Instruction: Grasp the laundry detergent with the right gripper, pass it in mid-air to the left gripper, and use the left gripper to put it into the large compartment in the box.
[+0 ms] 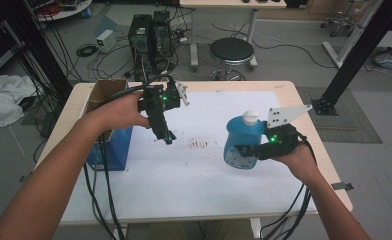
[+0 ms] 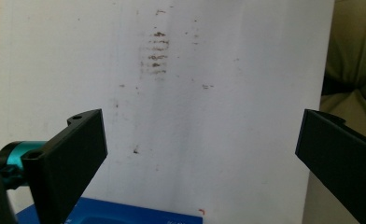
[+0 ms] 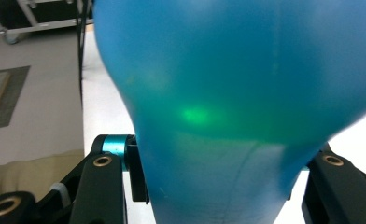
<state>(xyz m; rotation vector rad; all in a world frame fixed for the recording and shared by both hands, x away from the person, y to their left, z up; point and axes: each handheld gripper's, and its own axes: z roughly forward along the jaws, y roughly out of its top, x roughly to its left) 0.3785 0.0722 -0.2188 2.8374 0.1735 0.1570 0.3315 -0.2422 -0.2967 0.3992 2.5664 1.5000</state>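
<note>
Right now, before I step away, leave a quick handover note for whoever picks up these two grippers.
Right gripper: shut on the blue plastic bottle with a white cap, held upright above the white paper sheet.
Left gripper: open, nothing between its jaws, pointing down above the sheet, near the brown smudges.
Blue open-topped cardboard box: at the table's left edge, beside the left forearm.
Done: bottle gripped and off the table.
Left: probably setting the bottle somewhere, perhaps in the box; the pictures do not settle which.

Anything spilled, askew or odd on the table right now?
Yes: a patch of brown smudges marks the white sheet mid-table, like dried stains. The blue bottle is gripped in the right tongs, cap on, no spill visible.
</note>
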